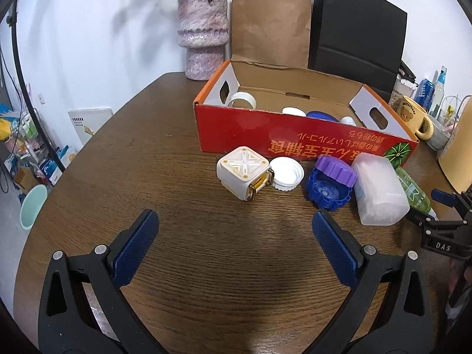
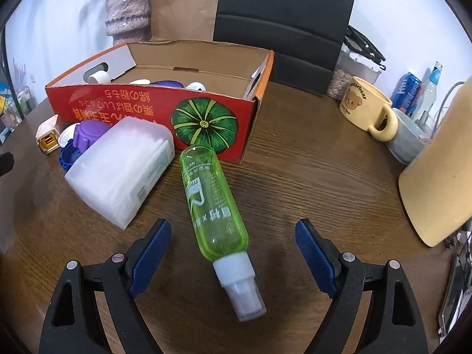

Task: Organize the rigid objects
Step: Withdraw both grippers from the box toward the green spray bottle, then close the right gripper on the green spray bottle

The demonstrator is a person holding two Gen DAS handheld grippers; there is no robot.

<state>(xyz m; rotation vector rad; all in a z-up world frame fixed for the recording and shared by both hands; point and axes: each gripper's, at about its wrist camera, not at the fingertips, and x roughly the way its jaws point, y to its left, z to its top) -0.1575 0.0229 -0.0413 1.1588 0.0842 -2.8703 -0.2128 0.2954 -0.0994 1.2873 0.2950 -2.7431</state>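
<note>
Take the red cardboard box (image 1: 295, 135) as your landmark on the brown wooden desk (image 1: 147, 153). It lies open at the top, and inside it you can see a white ring (image 1: 242, 99) near its left end, then a white cap (image 1: 293, 111) and a blue lid (image 1: 323, 116) further along.

Just in front of the box's long printed side, a row of loose things lies on the desk. At the left end of that row is a white cube with gold trim (image 1: 244, 172), and a white screw cap (image 1: 286, 173) touches it. Next comes a dark blue ridged lid (image 1: 326, 190) with a purple ridged lid (image 1: 336, 168) leaning on top of it. A frosted plastic case (image 2: 121, 171) lies beside those, against the box front. Off the box's pumpkin-printed corner a green spray bottle (image 2: 214, 206) lies on its side, base toward the box and white nozzle toward you.

Your right gripper (image 2: 233, 255) has its fingers (image 2: 150, 253) spread wide on either side of the bottle's neck, touching nothing. Your left gripper (image 1: 234, 246) hovers over bare desk in front of the cube, its fingers (image 1: 137, 244) also wide apart and empty.

A pink vase (image 1: 203, 32), a brown paper bag (image 1: 270, 26) and a black bag (image 1: 357, 26) stand behind the box; a yellow bear mug (image 2: 368, 106) sits off its right end.
</note>
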